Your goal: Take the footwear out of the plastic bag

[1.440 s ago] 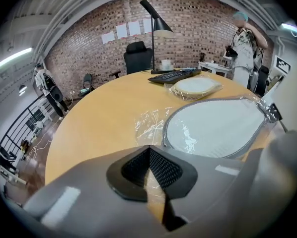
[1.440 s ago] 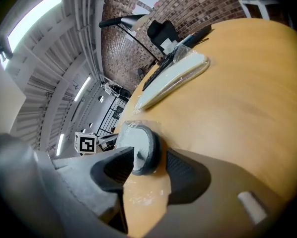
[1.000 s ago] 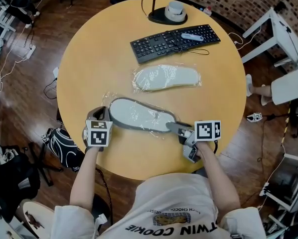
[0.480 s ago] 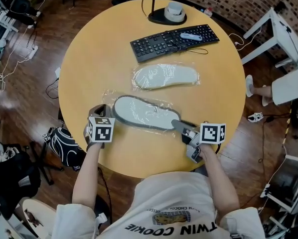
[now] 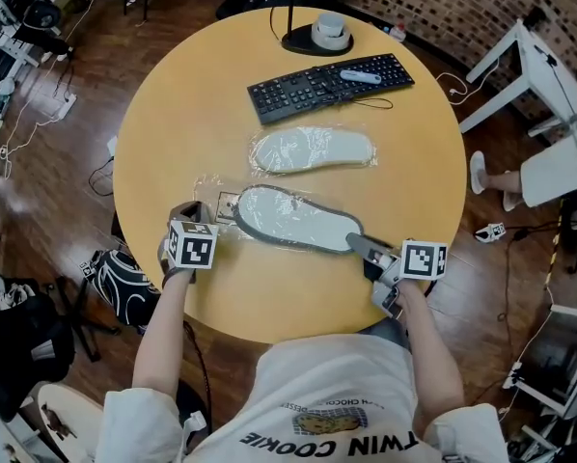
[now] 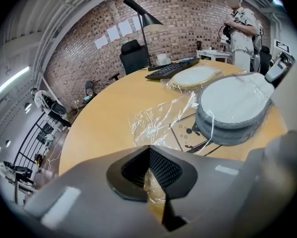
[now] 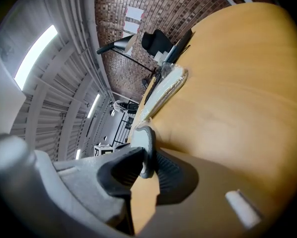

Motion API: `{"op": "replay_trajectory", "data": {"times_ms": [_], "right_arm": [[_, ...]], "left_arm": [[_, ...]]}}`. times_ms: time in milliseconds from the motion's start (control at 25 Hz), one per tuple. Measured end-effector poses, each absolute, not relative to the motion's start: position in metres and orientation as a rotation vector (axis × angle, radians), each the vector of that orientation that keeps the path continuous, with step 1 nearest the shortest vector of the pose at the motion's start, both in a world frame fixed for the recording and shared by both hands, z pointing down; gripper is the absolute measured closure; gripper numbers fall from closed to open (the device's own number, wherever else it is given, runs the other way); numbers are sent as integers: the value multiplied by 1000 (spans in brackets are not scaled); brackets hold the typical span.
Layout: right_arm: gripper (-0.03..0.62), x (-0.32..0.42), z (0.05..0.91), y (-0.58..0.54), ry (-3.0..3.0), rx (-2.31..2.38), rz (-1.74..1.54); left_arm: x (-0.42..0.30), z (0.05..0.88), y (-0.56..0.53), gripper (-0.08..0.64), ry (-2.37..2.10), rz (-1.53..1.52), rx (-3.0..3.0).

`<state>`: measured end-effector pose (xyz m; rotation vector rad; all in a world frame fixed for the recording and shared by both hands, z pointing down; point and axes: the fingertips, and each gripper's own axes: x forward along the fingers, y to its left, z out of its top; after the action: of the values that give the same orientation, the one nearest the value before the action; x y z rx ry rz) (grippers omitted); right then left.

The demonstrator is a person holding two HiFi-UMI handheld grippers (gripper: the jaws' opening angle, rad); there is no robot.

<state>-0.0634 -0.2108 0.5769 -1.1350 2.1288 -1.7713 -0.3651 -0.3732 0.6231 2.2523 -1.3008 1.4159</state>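
Both claws are gripping: left claw is pinching the plastic bag at 9 o'clock of the slipper; right claw, jaws just closing, is clamping its 4 o'clock end.

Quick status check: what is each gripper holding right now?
Left gripper: shut on the plastic bag.
Right gripper: jaws have just been closing, now shut on the edge of the slipper.

Right tool closed on slipper, pulled rightward (partway out of bag).
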Motion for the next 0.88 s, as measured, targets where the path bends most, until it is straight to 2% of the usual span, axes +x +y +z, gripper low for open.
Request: {"op": "replay_trajectory", "data": {"times_ms": [880], "right_arm": [[523, 34, 567, -155, 2103, -1241, -1741]], "left_arm": [[-364, 627, -370, 557, -1363, 1537, 2191]]}}
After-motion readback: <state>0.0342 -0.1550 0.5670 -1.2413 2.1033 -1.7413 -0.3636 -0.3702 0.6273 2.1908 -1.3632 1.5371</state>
